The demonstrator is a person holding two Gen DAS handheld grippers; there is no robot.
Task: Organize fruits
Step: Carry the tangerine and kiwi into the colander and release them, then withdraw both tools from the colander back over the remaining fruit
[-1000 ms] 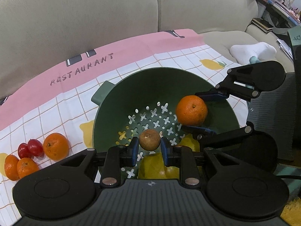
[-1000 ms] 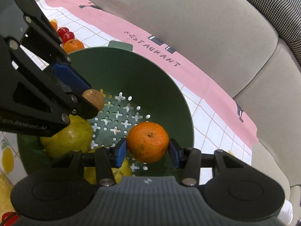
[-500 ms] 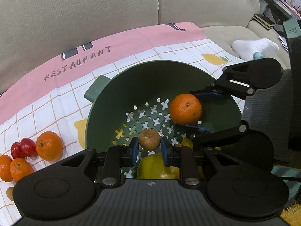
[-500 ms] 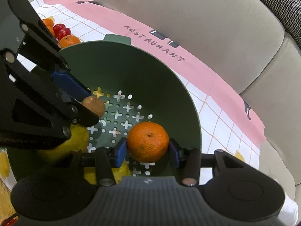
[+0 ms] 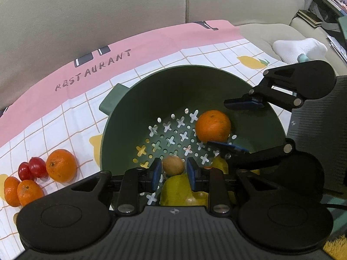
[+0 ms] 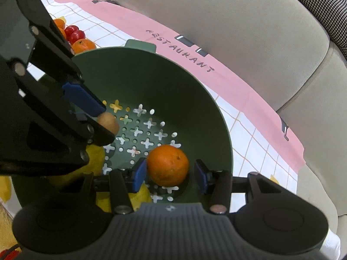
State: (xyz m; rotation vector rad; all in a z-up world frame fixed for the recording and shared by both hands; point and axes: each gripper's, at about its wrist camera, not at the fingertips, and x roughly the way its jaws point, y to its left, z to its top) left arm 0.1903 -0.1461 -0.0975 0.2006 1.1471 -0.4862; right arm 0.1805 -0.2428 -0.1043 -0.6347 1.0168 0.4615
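A dark green colander point(image 5: 173, 69) sits on the cloth, with both grippers reaching into it. My left gripper point(image 5: 173, 173) has a small brown fruit point(image 5: 173, 165) between its blue pads. Its jaws are opening and a thin gap shows beside the fruit, which rests on a yellow fruit point(image 5: 177, 187). My right gripper point(image 6: 169, 175) is open around an orange point(image 6: 168, 164) that lies on the colander point(image 6: 151, 54) floor. The orange leans against the left pad, with a clear gap to the right pad. The left wrist view shows this orange point(image 5: 212, 126) between the right gripper's pads.
Left of the colander on the checked cloth point(image 5: 65, 112) lie a larger orange point(image 5: 61, 165), red fruits point(image 5: 32, 170) and small oranges point(image 5: 21, 191). Beige sofa cushions point(image 5: 108, 10) rise behind. A white sock point(image 5: 299, 47) lies at the right.
The left pads have eased off the brown fruit. The right jaws have widened, and the orange has dropped to the colander floor and rolled, its stem now turned to the right.
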